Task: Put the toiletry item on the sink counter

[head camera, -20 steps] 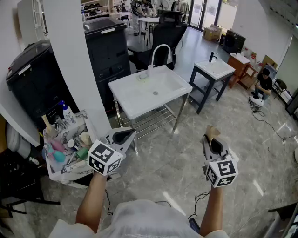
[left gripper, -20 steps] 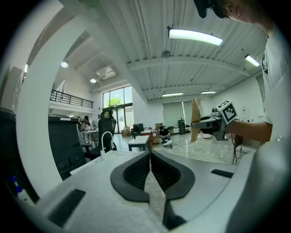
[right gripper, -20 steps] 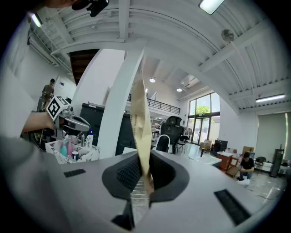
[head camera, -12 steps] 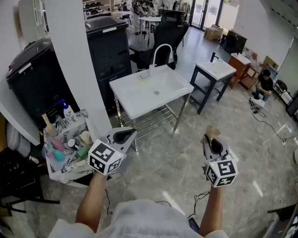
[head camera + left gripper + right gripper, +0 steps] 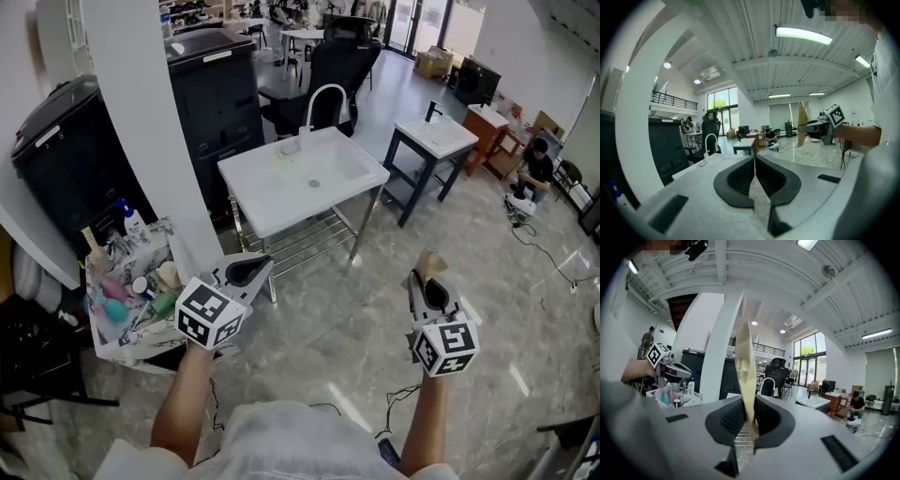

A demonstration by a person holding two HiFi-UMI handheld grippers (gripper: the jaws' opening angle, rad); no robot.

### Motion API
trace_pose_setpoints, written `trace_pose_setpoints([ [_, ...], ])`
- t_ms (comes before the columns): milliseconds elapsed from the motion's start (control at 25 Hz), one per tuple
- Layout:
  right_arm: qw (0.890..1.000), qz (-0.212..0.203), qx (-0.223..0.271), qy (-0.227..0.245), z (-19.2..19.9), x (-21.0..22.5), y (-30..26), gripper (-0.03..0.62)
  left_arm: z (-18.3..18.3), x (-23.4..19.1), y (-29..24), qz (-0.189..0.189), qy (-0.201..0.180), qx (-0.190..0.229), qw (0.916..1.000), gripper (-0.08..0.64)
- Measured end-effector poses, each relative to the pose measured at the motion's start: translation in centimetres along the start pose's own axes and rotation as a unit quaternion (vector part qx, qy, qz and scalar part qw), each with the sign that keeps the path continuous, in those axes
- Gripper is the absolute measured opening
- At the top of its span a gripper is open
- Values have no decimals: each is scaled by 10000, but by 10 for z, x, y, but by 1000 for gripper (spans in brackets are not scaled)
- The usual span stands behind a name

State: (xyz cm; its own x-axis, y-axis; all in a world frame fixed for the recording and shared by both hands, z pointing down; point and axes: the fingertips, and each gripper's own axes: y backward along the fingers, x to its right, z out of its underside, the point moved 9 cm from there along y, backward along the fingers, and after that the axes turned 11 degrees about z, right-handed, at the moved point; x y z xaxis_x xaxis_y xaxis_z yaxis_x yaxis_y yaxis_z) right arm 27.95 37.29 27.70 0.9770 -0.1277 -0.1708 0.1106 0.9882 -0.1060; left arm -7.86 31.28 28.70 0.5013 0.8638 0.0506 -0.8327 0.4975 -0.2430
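Tan paper, thin and flat – that is what I am gripping in my right gripper [image 5: 427, 283]. The jaws are pinching the packet [image 5: 430, 265] by its lower end, so its long axis is standing nearly upright out of them, with a slight lean. In the right gripper view the packet [image 5: 745, 363] is showing edge-on, a narrow pale-brown strip with a little dark print down one side that is too small to read; the pads are pressing on both faces of it at the right gripper [image 5: 749, 423]. It looks light and floppy, and I am judging that it could bend or slip if swung quickly.

My left gripper [image 5: 247, 273] is carrying nothing: its jaws are meeting tip to tip at the left gripper [image 5: 754, 174], with only floor showing past them.

What matters for the coming move is direction. The sink surface [image 5: 267, 214], white with a curved faucet [image 5: 322, 97] at its far edge, is lying far and to the left of my right jaws, well apart from them across bare marbled floor [image 5: 337, 328]. My left hand is sitting nearer its near corner, but the packet is in the right – so I am judging the carry runs forward and leftward.

A basket [image 5: 131, 350] crowded with bottles and tubes is standing at the left, just beside my left gripper.
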Motion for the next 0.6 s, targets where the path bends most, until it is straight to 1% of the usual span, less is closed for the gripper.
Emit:
trace_pose_setpoints([
  [200, 9999, -68, -109, -52, 14, 29, 1, 29, -2, 8, -25, -92, 84, -59, 9999, 15],
  [480, 9989, -250, -387, -89, 43, 82, 3, 29, -4, 35, -64, -273, 184, -216, 9992, 15],
  [600, 9982, -253, -480, -242, 54, 97, -10, 29, -1, 32, -72, -396, 270, -295, 9984, 15],
])
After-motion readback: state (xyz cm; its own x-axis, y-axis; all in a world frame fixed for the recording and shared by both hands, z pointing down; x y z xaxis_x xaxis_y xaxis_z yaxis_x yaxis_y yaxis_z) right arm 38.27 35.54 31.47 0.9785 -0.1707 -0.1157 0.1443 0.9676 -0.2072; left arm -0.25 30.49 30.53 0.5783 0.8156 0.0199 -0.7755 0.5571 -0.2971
